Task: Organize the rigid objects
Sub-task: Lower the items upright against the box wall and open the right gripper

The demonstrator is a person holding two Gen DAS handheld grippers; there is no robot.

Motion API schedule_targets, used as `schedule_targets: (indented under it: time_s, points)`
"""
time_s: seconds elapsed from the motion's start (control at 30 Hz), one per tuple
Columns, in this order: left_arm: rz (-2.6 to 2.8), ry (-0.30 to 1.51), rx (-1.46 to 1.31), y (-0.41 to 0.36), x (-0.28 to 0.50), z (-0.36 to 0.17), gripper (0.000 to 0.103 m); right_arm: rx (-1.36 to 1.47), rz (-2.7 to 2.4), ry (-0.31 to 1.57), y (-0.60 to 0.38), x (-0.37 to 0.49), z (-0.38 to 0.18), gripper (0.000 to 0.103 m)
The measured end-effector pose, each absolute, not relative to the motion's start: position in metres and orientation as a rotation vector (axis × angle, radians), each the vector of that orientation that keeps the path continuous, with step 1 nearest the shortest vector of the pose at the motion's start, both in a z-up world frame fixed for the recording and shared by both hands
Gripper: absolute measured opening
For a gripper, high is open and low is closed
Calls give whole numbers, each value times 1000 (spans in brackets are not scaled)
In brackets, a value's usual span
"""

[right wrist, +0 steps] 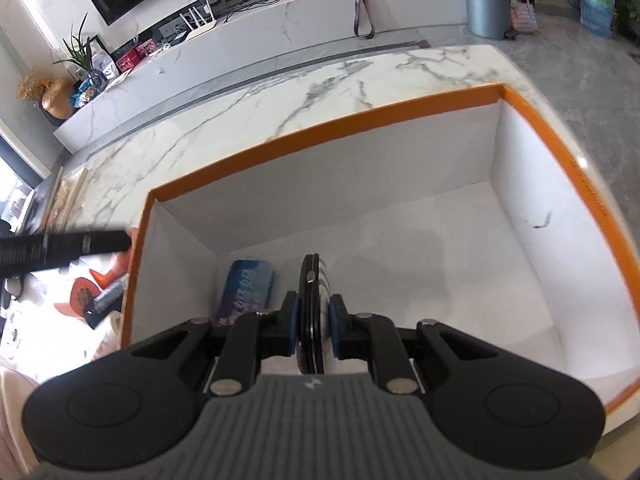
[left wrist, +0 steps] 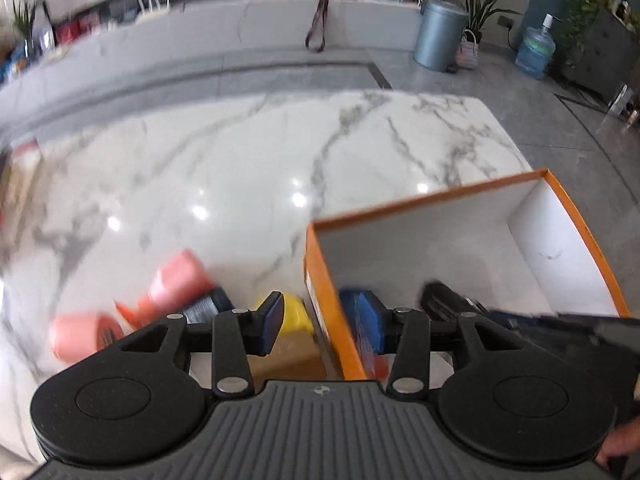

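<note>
An orange-rimmed white box (right wrist: 320, 128) stands on the marble table. In the right wrist view my right gripper (right wrist: 314, 328) hangs over the inside of the box. It is shut on a thin black flat object (right wrist: 311, 280) held on edge. A blue tin (right wrist: 246, 292) lies flat on the box floor just left of it. In the left wrist view my left gripper (left wrist: 322, 324) is open, its fingers on either side of the box's left wall (left wrist: 320, 280) with nothing gripped. That view is blurred.
Left of the box lie pink rolls (left wrist: 182, 280), a second pink roll (left wrist: 80, 336), a dark cylinder (left wrist: 208, 306), a yellow item (left wrist: 298, 312) and a brown carton (left wrist: 292, 356). Bare marble (left wrist: 260, 160) stretches beyond them. A grey bin (left wrist: 438, 36) stands on the floor.
</note>
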State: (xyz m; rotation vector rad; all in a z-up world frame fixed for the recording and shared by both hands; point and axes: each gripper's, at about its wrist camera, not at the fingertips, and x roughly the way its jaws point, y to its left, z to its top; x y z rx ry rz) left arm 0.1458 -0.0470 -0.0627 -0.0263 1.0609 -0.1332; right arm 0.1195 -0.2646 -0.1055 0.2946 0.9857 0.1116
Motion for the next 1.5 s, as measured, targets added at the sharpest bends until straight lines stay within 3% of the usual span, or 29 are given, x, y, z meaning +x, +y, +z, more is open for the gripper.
schedule_targets:
  time_s: [0.17,0.3,0.6,1.0,1.5]
  points:
    - [-208,1157,-152,-37,138,-84,28,333,153,1013,-258,128,-109,16]
    - [-260,1175,-153,-41,135,-89,16,394,176,1172,-259,133,-124,16]
    - [-276,1170,-138,-42,140,-92,15,372,177,1242,-251,155,-131,16]
    - [-299,1168,-136,-39,147,-93,15,365,236,1194,-247,185,-136,16]
    - [-283,1163,-126,-41,146,-93,15,279,135,1240,-252,199,-151,33]
